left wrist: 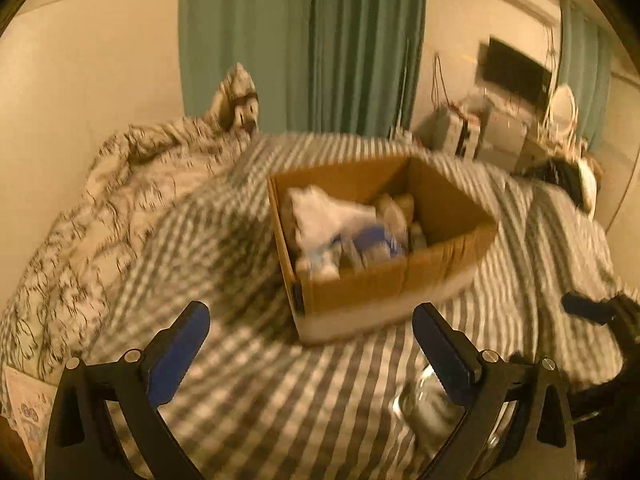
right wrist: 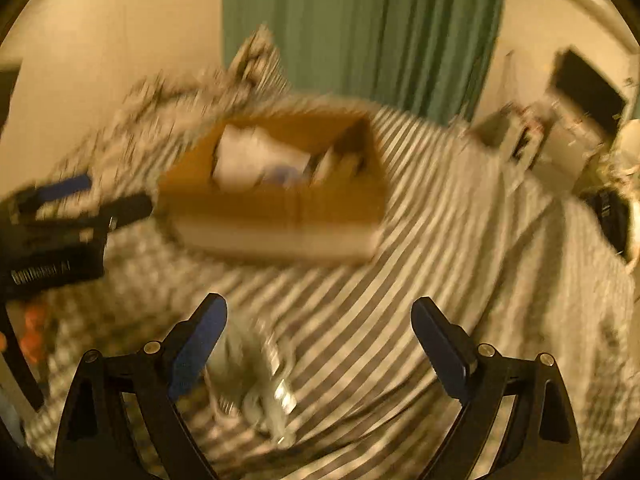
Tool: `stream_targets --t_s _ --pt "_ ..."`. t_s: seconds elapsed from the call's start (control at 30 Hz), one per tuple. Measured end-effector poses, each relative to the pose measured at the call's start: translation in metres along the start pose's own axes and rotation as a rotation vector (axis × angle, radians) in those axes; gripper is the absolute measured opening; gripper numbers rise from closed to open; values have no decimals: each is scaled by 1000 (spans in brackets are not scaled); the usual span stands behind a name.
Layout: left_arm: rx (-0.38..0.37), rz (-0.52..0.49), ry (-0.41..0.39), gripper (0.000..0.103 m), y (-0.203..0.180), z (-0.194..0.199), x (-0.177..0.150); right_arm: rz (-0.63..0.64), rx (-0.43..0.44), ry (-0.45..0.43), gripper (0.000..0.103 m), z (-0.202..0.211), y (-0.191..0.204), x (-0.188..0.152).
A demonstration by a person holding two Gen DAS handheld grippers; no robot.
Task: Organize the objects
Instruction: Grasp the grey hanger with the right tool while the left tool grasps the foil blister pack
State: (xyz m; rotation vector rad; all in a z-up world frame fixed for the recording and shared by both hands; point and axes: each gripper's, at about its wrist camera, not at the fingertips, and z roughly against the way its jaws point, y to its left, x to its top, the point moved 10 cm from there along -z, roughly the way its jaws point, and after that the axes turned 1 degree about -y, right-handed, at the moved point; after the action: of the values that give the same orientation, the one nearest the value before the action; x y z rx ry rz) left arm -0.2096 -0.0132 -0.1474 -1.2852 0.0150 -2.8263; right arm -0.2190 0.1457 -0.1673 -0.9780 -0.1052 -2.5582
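Observation:
An open cardboard box [left wrist: 394, 280] sits on the striped bedsheet [left wrist: 248, 380], with white and blue packets [left wrist: 340, 224] inside. My left gripper [left wrist: 312, 328] is open and empty, hovering in front of the box. A clear shiny object [left wrist: 428, 408] lies on the sheet by its right finger. In the right wrist view, my right gripper [right wrist: 320, 320] is open and empty above the same clear object [right wrist: 260, 384]. The box [right wrist: 280, 208] lies further ahead. The left gripper [right wrist: 76, 208] shows at the left. The right gripper's tip [left wrist: 592, 308] shows at the right edge of the left wrist view.
A patterned duvet [left wrist: 100, 216] is bunched along the left of the bed. Green curtains [left wrist: 304, 40] hang behind. A cluttered desk with a dark screen [left wrist: 516, 72] stands at the back right. A dark bag [right wrist: 612, 216] lies at the bed's right edge.

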Motion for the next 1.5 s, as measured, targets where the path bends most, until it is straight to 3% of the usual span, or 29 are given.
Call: stream_targets --t_s 0.13,0.5,0.57,0.67,0.73,0.8,1.0,1.2,1.33,1.5 --pt "17 -13 50 103 0 -16 -25 -13 42 111 94 -32 9 -39" --pt "23 60 77 103 18 -26 -40 -24 126 186 93 -50 23 -61" --pt "24 63 75 103 19 -26 -41 -22 129 205 92 -54 25 -64" --pt "23 63 79 103 19 -27 -42 -6 135 223 77 -57 30 -68" --pt "22 62 82 103 19 -27 -43 -9 150 217 66 -54 33 -68" --pt "20 59 84 103 18 -27 -44 -11 158 198 47 -50 34 -64" --pt "23 39 87 103 14 -23 -46 -29 122 145 46 -37 30 -50" --pt "11 21 101 103 -2 -21 -49 -92 55 40 46 -5 -10 -30" --pt "-24 -7 122 103 -30 -24 -56 -130 -41 2 46 10 -45 -26" --pt "-92 -35 191 103 -74 -38 -76 -203 -65 -13 46 17 -75 -32"
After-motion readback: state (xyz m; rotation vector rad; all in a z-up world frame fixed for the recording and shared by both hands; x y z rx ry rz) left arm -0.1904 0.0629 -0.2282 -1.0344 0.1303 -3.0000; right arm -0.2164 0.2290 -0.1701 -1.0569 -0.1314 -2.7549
